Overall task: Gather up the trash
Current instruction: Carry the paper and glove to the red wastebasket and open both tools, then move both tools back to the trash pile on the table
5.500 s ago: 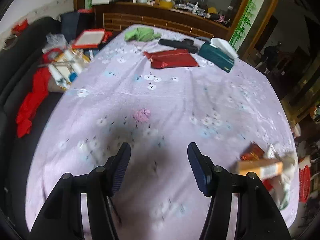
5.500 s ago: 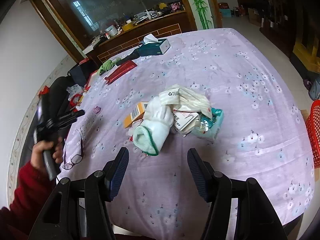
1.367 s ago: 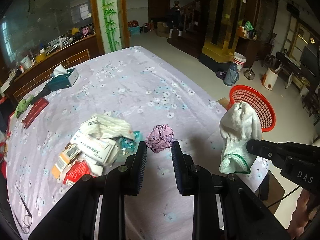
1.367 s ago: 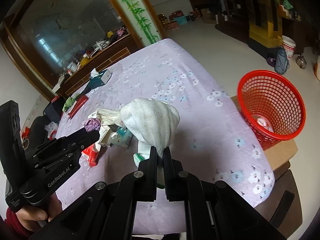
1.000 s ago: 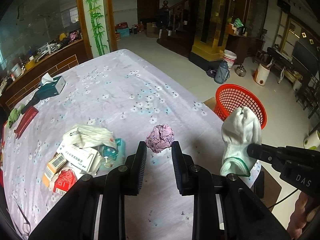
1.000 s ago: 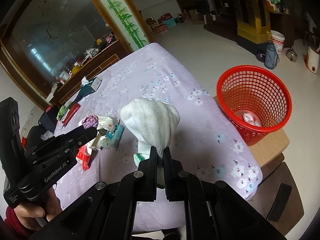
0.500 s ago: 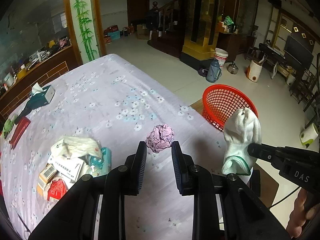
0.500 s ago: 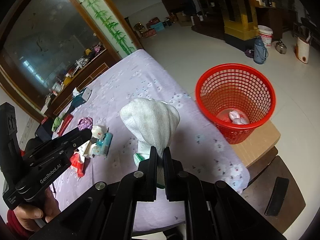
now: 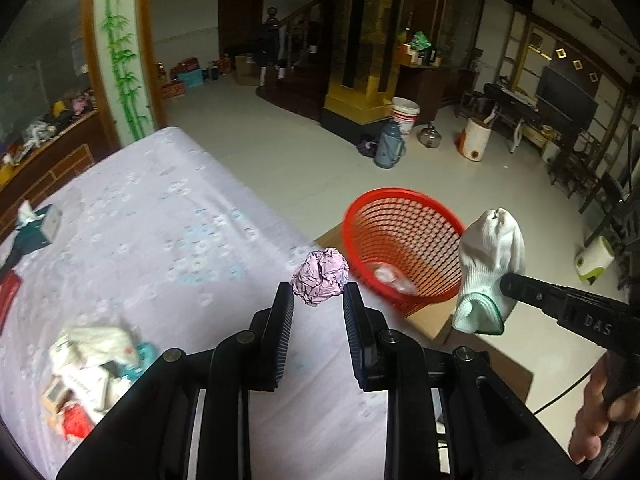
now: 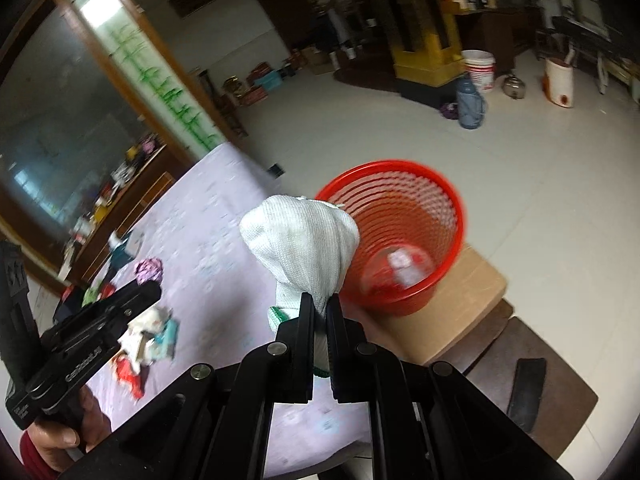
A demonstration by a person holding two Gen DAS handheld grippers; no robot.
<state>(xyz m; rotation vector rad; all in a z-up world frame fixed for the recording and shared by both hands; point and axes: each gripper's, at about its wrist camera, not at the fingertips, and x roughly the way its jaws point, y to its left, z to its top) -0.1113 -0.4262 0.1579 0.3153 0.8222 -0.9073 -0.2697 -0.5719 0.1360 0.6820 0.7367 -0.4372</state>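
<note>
Trash, state of collection: partly gathered, two pieces in transit, a heap outstanding.

Bin: red mesh, standing on a cardboard box off the near right corner of the worktop. Holds at least one pale piece at the bottom; counted as done.

Paper ball: pink, crumpled. Pinched between the jaws of the left tool, lifted clear of the worktop, just left of the bin rim as seen from the left wrist. Not yet in.

Glove: white knit, green cuff. Clamped near the cuff by the right tool, whose jaws are nearly together on the cloth; body of the glove bulges above them. Hangs in the air beside the bin, at about rim height. Not yet in.

Heap: boxes, wrappers and white paper lying on the worktop at near left, untouched, well apart from the bin. Left to do, likely several trips.

Tissue box: far left on the worktop; whether it counts as trash cannot be told.

Judged progress: early to middle. Next due: both tools over the bin mouth, then release.
</note>
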